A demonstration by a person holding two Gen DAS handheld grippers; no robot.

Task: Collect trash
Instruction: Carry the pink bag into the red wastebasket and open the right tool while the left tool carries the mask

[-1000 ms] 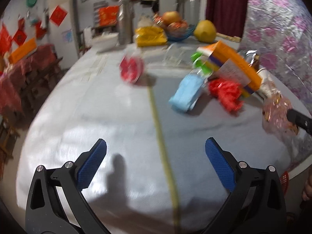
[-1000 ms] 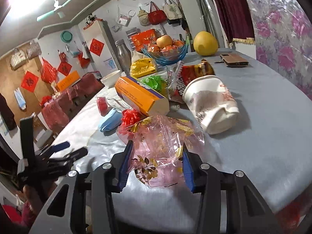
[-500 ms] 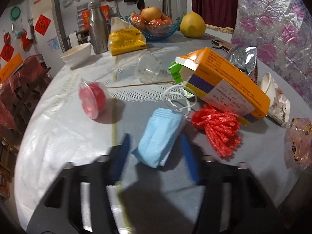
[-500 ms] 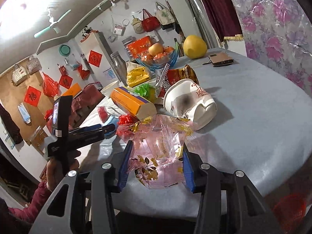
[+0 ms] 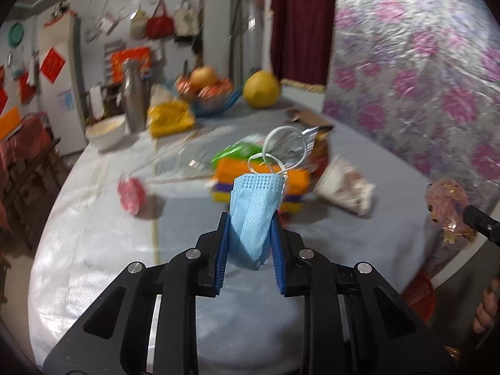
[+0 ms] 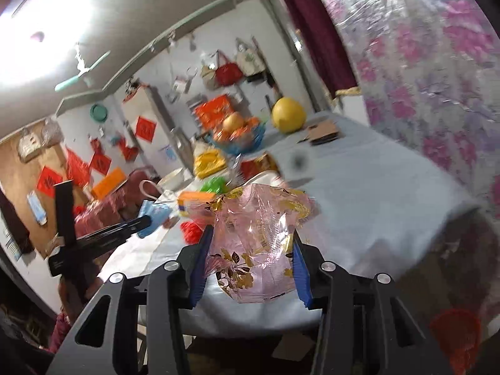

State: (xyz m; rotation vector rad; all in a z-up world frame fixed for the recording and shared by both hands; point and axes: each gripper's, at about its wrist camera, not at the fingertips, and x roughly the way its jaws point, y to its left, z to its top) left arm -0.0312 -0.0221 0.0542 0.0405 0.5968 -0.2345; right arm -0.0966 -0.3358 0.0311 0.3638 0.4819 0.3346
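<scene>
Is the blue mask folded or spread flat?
Folded. The mask is bunched between the left gripper pads, its ear loops sticking up.

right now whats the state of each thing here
left gripper: shut on blue mask, lifted off table
right gripper: shut on pink wrapper
paper cup: tipped on its side
orange box: lying flat
red basket: below table edge

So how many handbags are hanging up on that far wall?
3, side by side in a row on the wall: a tan bag on the left, a red bag in the middle, and a pale bag on the right. Blur may hide others.
</scene>
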